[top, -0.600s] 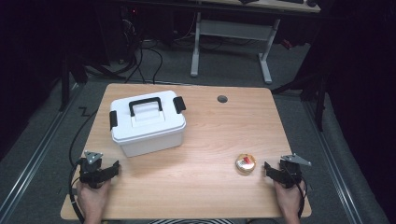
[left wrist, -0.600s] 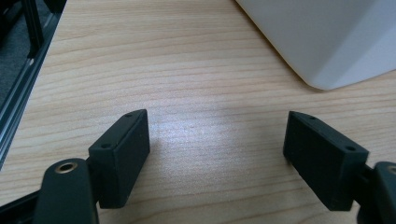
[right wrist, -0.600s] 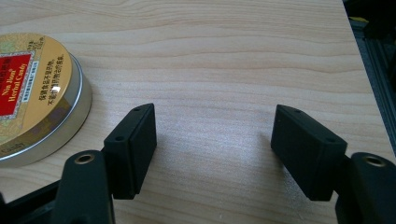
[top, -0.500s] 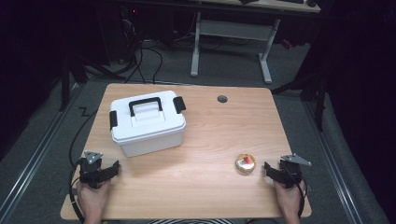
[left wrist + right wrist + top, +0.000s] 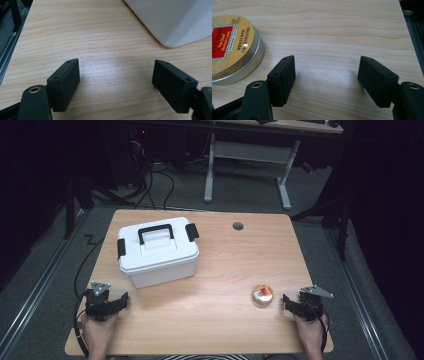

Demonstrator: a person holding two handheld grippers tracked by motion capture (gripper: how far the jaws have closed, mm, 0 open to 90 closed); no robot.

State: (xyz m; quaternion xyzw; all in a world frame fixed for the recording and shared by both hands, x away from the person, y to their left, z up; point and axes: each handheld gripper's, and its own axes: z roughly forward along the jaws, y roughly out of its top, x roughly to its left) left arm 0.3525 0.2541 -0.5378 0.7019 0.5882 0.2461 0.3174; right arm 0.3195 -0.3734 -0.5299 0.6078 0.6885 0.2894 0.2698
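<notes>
A white lidded box [image 5: 157,251] with a black handle and black side latches stands on the left half of the wooden table [image 5: 220,260]; its lower corner [image 5: 172,22] fills the upper right of the left gripper view. A small round gold tin [image 5: 262,295] with a red label lies at the right front, and the same tin [image 5: 230,47] sits left of the jaws in the right gripper view. My left gripper [image 5: 107,304] rests at the front left, open, with bare wood between its jaws [image 5: 116,83]. My right gripper [image 5: 295,306] rests at the front right, open and empty [image 5: 327,80], just right of the tin.
A round cable hole [image 5: 238,226] is set in the table near its far edge. Beyond the table stands a grey desk frame [image 5: 247,165] on a dark floor with cables. The table's right edge [image 5: 409,37] runs close to the right gripper.
</notes>
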